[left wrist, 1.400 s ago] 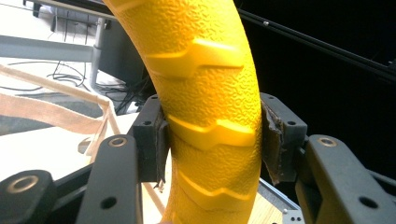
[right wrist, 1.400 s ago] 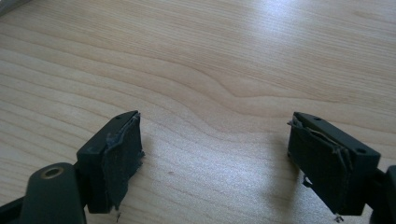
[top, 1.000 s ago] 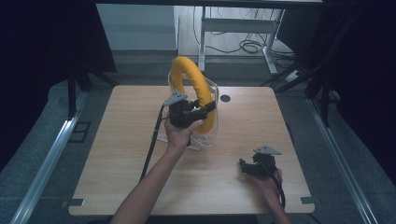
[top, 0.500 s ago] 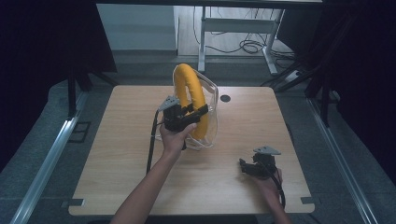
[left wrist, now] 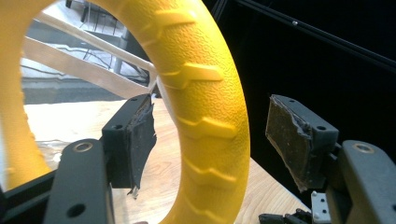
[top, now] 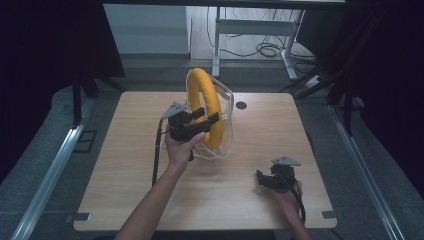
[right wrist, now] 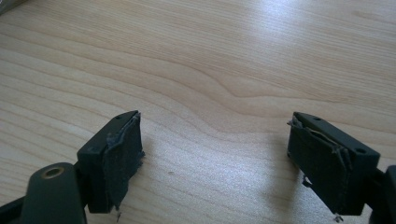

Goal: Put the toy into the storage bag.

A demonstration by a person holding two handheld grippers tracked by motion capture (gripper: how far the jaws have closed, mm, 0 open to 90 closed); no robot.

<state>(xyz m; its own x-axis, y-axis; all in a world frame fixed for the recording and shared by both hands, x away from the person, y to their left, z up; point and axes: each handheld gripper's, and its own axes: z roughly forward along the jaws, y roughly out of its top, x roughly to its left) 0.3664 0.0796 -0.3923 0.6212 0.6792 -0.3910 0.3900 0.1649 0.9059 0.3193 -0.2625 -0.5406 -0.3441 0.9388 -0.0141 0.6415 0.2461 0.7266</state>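
Left gripper [top: 202, 119] at table centre, jaws just sprung wide, pads clear of upright yellow treaded ring [top: 206, 107] between them; right gripper [top: 262, 179] at five o'clock, wide open, empty

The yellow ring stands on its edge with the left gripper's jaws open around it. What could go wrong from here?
1. The yellow ring stands upright in a clear plastic wrap; the left gripper has just opened its jaws, neither pad pressing, so it may tip or roll.
2. Pulling back, a jaw could catch it.
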